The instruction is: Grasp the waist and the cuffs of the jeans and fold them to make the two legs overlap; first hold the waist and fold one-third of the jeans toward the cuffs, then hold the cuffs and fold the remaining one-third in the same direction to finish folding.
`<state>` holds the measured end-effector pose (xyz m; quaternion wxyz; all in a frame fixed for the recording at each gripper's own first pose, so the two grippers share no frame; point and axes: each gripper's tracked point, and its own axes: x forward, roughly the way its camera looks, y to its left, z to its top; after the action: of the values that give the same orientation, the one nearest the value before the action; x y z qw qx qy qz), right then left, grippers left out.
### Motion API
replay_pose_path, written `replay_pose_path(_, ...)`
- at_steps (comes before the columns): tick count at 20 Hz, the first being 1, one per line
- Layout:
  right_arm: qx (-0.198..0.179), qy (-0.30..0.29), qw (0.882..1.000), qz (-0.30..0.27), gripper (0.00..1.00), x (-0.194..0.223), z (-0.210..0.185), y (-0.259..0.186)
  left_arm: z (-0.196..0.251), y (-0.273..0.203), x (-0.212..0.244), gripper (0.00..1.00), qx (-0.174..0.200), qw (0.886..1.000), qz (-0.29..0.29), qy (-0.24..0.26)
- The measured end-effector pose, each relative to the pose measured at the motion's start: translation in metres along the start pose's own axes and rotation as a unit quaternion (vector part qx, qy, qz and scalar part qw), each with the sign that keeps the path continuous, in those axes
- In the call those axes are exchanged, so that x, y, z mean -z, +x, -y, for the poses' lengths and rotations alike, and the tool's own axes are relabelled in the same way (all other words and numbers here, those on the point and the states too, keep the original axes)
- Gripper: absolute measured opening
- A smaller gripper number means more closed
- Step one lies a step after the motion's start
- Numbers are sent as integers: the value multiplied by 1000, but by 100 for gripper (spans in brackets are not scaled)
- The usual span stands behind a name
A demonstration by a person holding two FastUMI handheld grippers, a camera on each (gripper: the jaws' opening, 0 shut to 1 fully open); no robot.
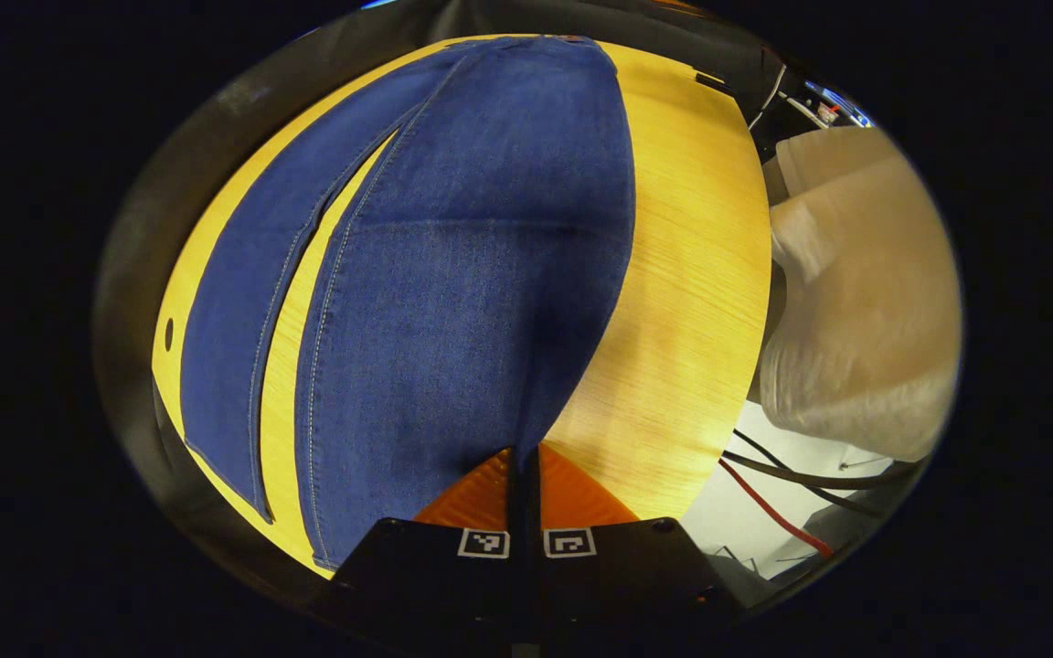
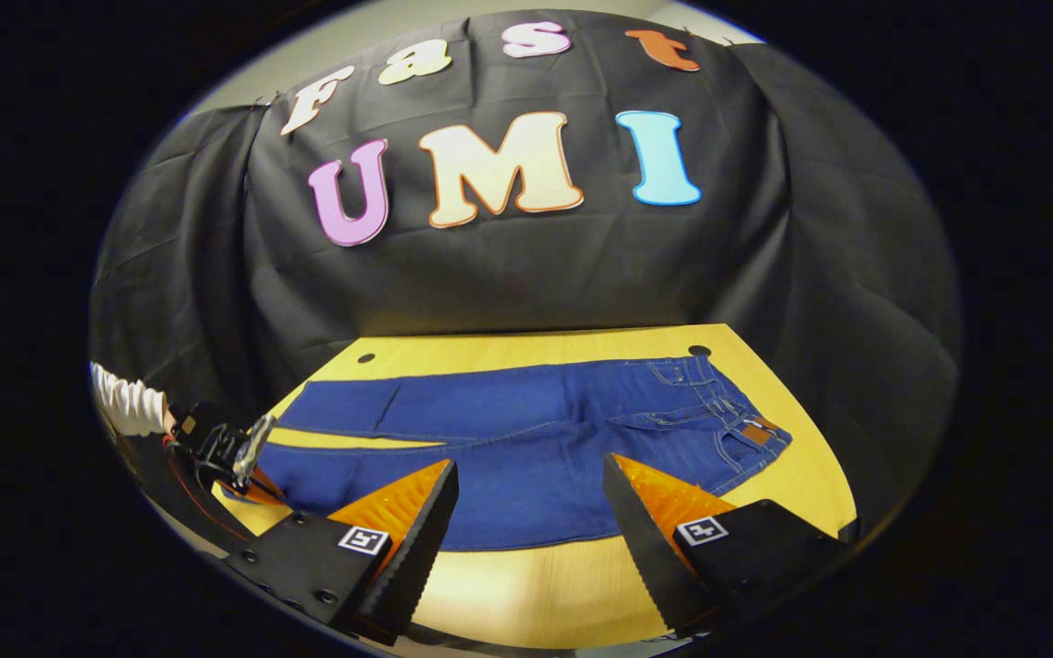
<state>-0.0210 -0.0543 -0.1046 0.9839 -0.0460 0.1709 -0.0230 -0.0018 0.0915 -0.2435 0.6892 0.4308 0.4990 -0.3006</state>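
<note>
I can read no writing on the jeans (image 2: 526, 457); only a small brown waist patch (image 2: 755, 433), too small to make out. They are dark blue denim with pale stitching, lying flat on my yellow bench (image 2: 581, 585), legs slightly apart, waist to the right in the right gripper view. My left hand-held gripper (image 1: 524, 466) has its fingers pressed together on the edge of the nearer leg by the cuff. My right hand-held gripper (image 2: 531, 512) hangs above the bench's near edge, fingers wide apart, holding nothing. A white sleeve (image 2: 124, 402) shows behind the far gripper.
</note>
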Motion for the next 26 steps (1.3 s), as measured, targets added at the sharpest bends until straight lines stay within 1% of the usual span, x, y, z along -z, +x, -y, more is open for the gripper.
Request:
replay_pose_path(2, -13, -36, 999, -21, 98, 9, 8, 5, -1, -1, -1, 0, 4, 1000, 2, -21)
replay_pose_path(4, -21, -84, 995, -46, 98, 22, 24, 13, 0, 0, -1, 0, 9, 999, 5, -42)
replay_pose_path(5, -26, -112, 991, -68, 95, 34, 32, 17, 0, 0, -2, 0, 8, 999, 7, -49)
replay_pose_path(7, -46, -162, 980, -109, 99, 52, 48, 25, -1, 0, -1, 0, 3, 998, 11, -58)
replay_pose_path(9, -74, -205, 964, -153, 100, 73, 63, 33, -4, -1, 3, 0, -2, 998, 1, -66)
replay_pose_path(12, -99, -265, 937, -204, 100, 90, 94, 47, -3, -1, 2, 0, -6, 997, -19, -68)
replay_pose_path(15, -107, -318, 908, -251, 100, 106, 134, 65, -3, 0, 2, 0, -7, 996, -33, -78)
replay_pose_path(16, -106, -335, 896, -270, 100, 111, 149, 69, -3, 0, 1, 0, -7, 996, -38, -80)
replay_pose_path(18, -109, -376, 874, -288, 100, 114, 172, 82, -3, 1, 1, 0, -6, 995, -50, -82)
replay_pose_path(19, -113, -388, 865, -297, 99, 119, 182, 89, -3, 1, 1, 0, -7, 995, -55, -82)
replay_pose_path(24, -137, -413, 830, -348, 99, 139, 203, 110, -4, 2, 1, 0, -8, 994, -71, -84)
replay_pose_path(26, -144, -419, 820, -363, 99, 148, 209, 113, -4, 2, 1, 0, -8, 994, -75, -85)
